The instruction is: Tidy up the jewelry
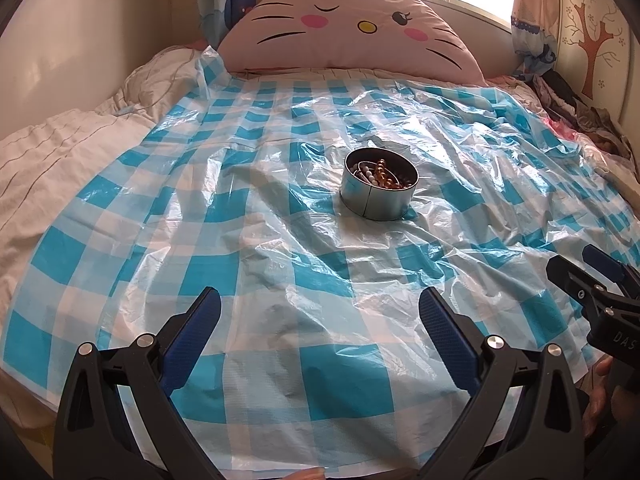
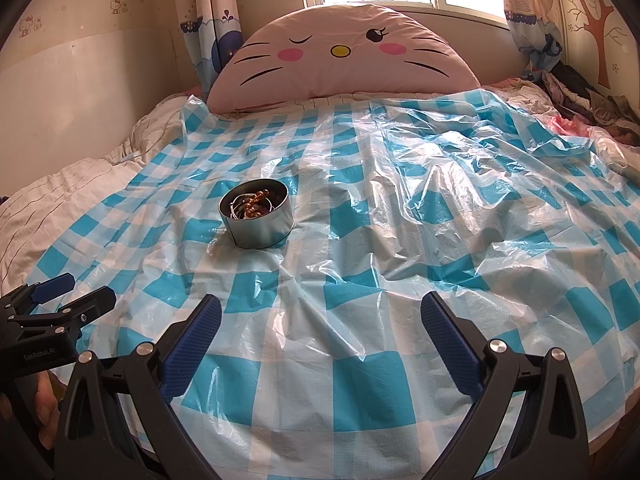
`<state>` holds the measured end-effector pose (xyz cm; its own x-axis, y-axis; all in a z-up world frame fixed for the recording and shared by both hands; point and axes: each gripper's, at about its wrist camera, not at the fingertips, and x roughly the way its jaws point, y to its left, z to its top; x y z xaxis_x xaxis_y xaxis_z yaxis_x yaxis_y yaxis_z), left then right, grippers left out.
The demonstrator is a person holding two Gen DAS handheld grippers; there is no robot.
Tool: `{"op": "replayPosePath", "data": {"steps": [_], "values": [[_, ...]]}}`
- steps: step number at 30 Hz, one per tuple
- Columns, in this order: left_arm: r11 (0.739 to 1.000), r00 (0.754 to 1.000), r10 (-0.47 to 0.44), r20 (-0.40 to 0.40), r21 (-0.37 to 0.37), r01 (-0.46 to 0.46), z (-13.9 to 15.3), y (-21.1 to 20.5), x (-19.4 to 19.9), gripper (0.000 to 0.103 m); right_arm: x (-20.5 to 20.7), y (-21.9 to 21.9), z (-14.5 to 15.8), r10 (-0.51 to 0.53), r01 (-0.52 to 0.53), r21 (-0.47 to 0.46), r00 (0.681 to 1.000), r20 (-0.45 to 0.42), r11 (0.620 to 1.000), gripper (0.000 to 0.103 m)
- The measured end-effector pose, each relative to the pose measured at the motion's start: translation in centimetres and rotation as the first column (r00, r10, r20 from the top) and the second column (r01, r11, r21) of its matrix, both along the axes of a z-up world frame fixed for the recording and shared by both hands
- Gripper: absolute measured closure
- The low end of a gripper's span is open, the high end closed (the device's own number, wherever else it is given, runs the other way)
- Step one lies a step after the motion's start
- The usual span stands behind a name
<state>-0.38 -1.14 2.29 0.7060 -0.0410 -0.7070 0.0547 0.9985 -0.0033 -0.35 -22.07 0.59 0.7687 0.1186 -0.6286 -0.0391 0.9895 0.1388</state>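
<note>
A round metal tin (image 1: 378, 194) stands upright on the blue-and-white checked plastic sheet (image 1: 248, 208) in the middle of the bed. Inside it lie amber beads (image 1: 386, 176), some white beads and thin metal rings. In the right wrist view the same tin (image 2: 256, 220) sits left of centre with the beads (image 2: 254, 204) showing. My left gripper (image 1: 320, 308) hovers open near the bed's front edge, well short of the tin, nothing between its fingers. My right gripper (image 2: 320, 308) is open too, and empty. Each gripper appears at the edge of the other's view.
A large pink cat-face pillow (image 1: 348, 28) leans at the head of the bed under a window. White bedding (image 1: 60, 148) lies on the left. A pile of dark clothes (image 2: 592, 104) sits at the far right. The plastic sheet (image 2: 440, 200) is crinkled.
</note>
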Motion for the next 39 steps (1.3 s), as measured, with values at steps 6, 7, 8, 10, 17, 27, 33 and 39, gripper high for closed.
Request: {"op": "replayPosePath", "data": {"steps": [6,7,8,10,17,27,33,39], "values": [[1.000,1.000,-0.015,-0.003,0.012,0.015,0.03,0.06,0.13,0.008,-0.02,-0.02,0.01,0.000,0.000,0.001,1.000,0.000,1.000,0.007],[1.000,1.000,-0.015,-0.004,0.009,0.015,0.04,0.10,0.16,0.008,0.00,0.00,0.02,0.000,0.000,0.001,1.000,0.000,1.000,0.007],[1.000,1.000,-0.014,-0.005,0.003,0.014,0.04,0.21,0.18,0.008,0.01,0.03,0.02,0.000,0.000,0.002,1.000,0.000,1.000,0.007],[1.000,1.000,-0.011,-0.008,-0.002,0.011,0.00,0.23,0.27,0.008,0.00,0.02,0.02,0.000,0.000,0.001,1.000,0.000,1.000,0.007],[1.000,1.000,-0.014,-0.008,0.001,0.014,-0.10,0.08,0.24,0.008,0.05,0.09,0.02,0.001,-0.001,0.000,1.000,-0.001,1.000,0.007],[1.000,1.000,-0.010,-0.012,0.006,0.010,-0.14,-0.05,0.25,0.008,0.03,0.06,0.02,0.000,0.000,0.001,1.000,-0.001,1.000,0.007],[1.000,1.000,-0.013,-0.019,0.000,0.013,-0.22,-0.07,0.36,0.008,0.00,0.03,0.02,0.000,0.000,0.001,1.000,-0.001,1.000,0.007],[1.000,1.000,-0.014,-0.018,0.004,0.014,-0.22,-0.11,0.37,0.008,0.01,0.04,0.03,0.000,0.000,0.000,1.000,-0.001,1.000,0.007]]}}
